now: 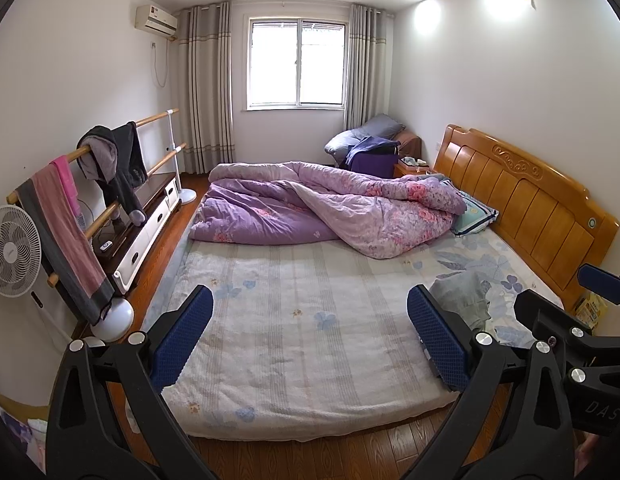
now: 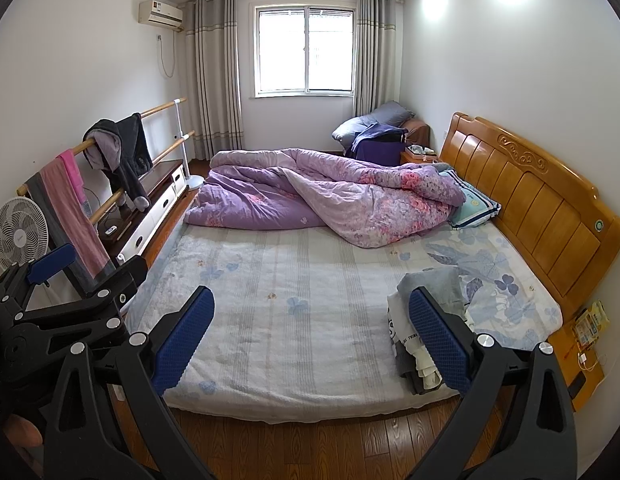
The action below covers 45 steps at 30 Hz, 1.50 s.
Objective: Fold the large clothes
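Note:
A pile of clothes (image 2: 430,304) lies on the bed's near right part, grey cloth on top of white and dark pieces; in the left wrist view only the grey cloth (image 1: 464,300) shows. The bed (image 1: 301,320) has a pale flowered sheet. My left gripper (image 1: 310,340) is open and empty, held above the bed's near edge. My right gripper (image 2: 310,340) is open and empty too, its right finger just in front of the pile. Each gripper shows at the edge of the other's view.
A rumpled purple quilt (image 2: 322,196) covers the bed's far half, with a pillow (image 2: 474,204) by the wooden headboard (image 2: 530,200). A rail with hung clothes (image 2: 117,156), a fan (image 2: 19,232) and a low cabinet stand left. A bedside table (image 2: 582,360) stands right. Wood floor lies below.

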Each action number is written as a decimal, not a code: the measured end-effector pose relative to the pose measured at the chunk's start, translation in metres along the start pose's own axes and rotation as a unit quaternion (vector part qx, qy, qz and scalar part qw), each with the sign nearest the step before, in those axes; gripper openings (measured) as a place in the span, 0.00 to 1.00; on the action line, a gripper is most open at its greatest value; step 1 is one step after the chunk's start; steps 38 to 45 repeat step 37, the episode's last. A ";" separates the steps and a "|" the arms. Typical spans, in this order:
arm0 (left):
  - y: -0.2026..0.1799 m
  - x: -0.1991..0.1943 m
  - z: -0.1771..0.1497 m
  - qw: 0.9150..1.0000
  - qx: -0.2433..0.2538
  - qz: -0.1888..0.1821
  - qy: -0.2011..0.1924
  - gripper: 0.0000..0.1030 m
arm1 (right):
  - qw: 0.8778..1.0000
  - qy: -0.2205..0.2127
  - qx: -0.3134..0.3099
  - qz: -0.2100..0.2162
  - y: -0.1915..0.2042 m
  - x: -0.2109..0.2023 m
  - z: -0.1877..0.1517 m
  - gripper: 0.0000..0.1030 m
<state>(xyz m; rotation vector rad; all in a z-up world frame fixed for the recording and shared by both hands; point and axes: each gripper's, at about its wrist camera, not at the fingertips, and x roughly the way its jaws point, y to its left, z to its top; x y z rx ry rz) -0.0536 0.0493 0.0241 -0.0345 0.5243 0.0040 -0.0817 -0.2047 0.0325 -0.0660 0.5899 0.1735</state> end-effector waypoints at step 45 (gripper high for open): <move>0.015 -0.007 -0.023 1.000 0.000 -0.005 0.011 0.95 | 1.000 0.008 -0.002 0.004 -0.001 0.001 -0.006 0.91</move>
